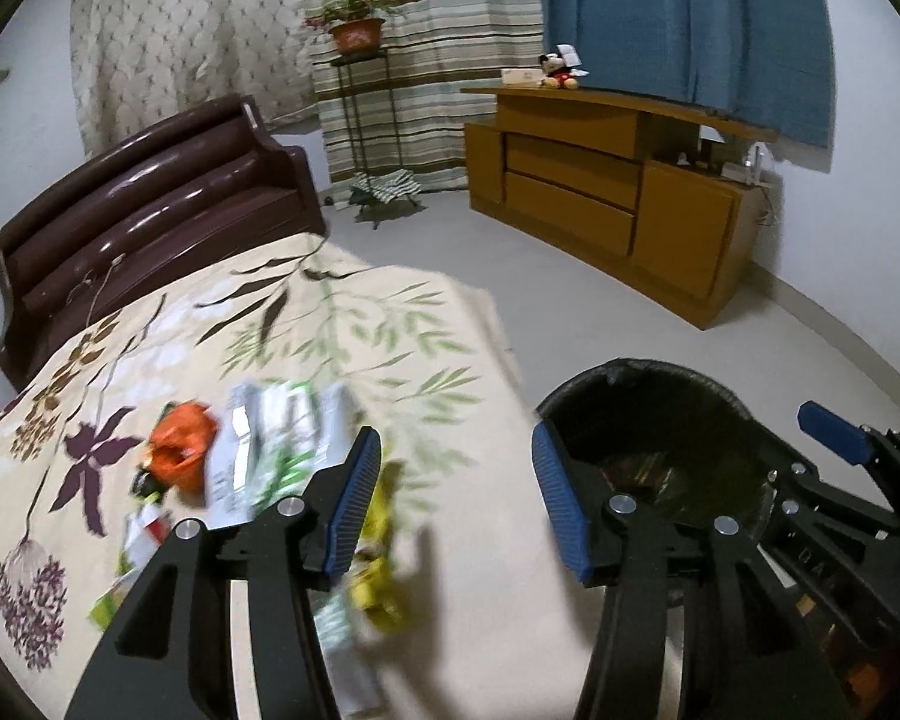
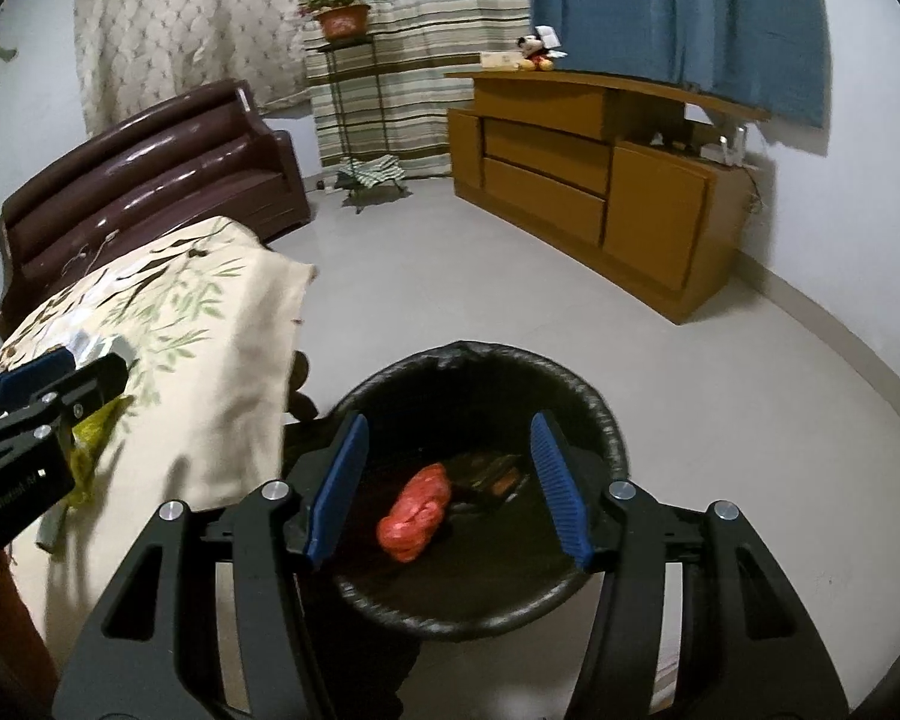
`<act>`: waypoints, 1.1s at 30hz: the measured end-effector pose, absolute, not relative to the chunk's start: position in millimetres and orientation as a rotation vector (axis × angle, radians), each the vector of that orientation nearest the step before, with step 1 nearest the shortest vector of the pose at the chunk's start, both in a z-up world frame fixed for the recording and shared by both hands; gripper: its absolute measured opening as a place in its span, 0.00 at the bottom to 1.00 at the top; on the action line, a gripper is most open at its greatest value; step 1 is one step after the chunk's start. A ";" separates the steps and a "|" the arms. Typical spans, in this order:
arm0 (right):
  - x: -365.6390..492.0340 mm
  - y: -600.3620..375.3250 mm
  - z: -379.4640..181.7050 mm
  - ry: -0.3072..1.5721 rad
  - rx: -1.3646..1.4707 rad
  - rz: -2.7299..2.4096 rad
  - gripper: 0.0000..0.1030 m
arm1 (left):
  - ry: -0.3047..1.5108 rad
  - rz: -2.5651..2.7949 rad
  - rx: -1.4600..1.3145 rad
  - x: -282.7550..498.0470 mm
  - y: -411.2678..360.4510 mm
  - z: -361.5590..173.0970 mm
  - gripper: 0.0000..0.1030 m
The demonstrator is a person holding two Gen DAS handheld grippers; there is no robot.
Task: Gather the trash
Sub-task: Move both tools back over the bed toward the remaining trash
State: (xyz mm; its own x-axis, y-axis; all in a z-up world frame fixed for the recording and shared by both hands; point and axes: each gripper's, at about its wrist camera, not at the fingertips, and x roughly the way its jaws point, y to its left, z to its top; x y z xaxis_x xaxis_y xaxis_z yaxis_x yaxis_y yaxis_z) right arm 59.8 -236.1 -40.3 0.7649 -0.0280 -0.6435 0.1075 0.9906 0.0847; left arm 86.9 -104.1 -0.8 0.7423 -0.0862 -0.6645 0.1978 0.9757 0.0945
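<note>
Trash lies on the floral cloth (image 1: 330, 330): an orange wrapper (image 1: 180, 450), white-green wrappers (image 1: 282, 438) and a yellow wrapper (image 1: 381, 576). My left gripper (image 1: 456, 504) is open and empty above the cloth, just right of the yellow wrapper; it also shows at the left of the right wrist view (image 2: 60, 384). A black bin (image 2: 480, 498) stands on the floor beside the cloth; a red crumpled wrapper (image 2: 417, 510) and dark wrappers (image 2: 492, 477) lie in it. My right gripper (image 2: 450, 486) is open and empty over the bin; it shows in the left wrist view (image 1: 834, 429).
A dark brown sofa (image 1: 150, 216) stands behind the cloth-covered table. A wooden cabinet (image 1: 606, 192) with a Mickey toy (image 1: 558, 72) stands at the far right. A plant stand (image 1: 360, 96) stands before the curtains. Grey floor (image 1: 510, 264) lies between.
</note>
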 end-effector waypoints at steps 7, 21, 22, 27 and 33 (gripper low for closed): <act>54.7 -200.2 -29.4 0.686 0.092 -0.002 0.54 | 0.728 -0.085 0.143 72.9 -61.0 -1.0 0.51; 52.4 -128.5 -18.6 0.697 0.019 0.135 0.54 | 0.735 0.056 0.090 54.6 20.6 1.3 0.51; 52.4 -123.0 -17.9 0.698 0.015 0.144 0.54 | 0.739 0.064 0.084 54.1 25.6 0.6 0.51; 50.5 -101.1 -15.6 0.698 -0.006 0.179 0.54 | 0.756 0.094 0.068 53.6 49.5 -3.5 0.51; 53.2 -83.6 -14.4 0.703 -0.023 0.195 0.54 | 0.791 0.112 0.047 58.7 74.0 -12.9 0.52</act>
